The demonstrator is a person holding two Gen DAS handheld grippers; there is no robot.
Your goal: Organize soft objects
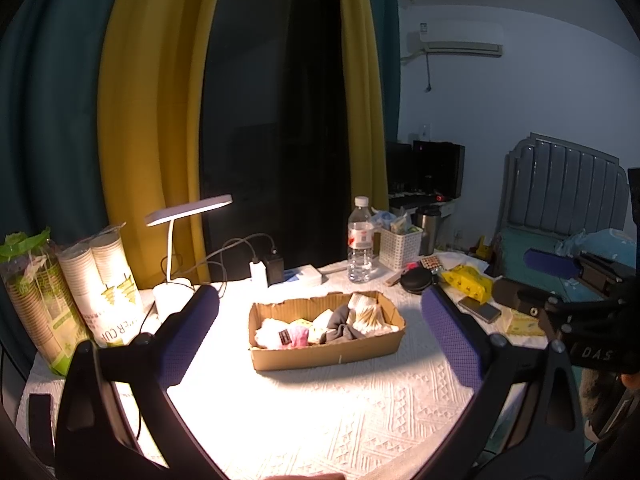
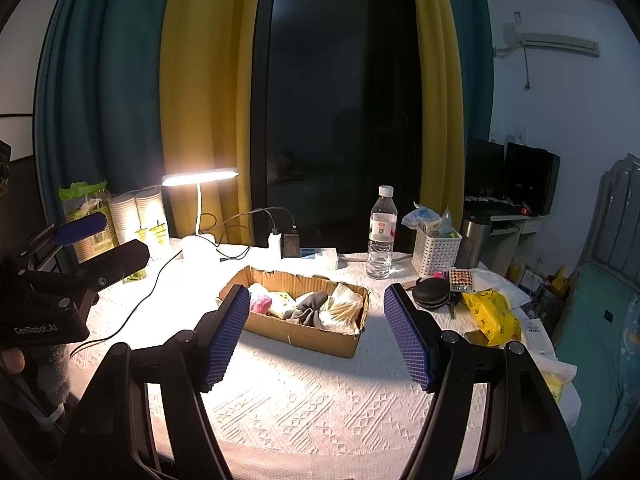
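Both tongs spread wide, nothing between the pads. Left tongs (image 1: 320, 332) and right tongs (image 2: 316, 332) both hover over the counter (image 2: 320, 400), on the near side of the cardboard box (image 2: 304, 334), aimed at it, not touching. Box sits mid-counter on the white textured cloth. Inside the box: pink fluffy item (image 2: 261, 303) at its left end, grey sock (image 2: 308, 306) in the middle, bundle of cotton swabs (image 2: 344, 308) at its right end, pale soft pieces in between. Desk lamp (image 2: 200, 178) lit, behind-left of the box. Water bottle (image 2: 382, 232) behind-right of the box, white basket (image 2: 434, 252) just right of the bottle. Yellow packet (image 2: 492, 316) right of the box, near the counter edge.
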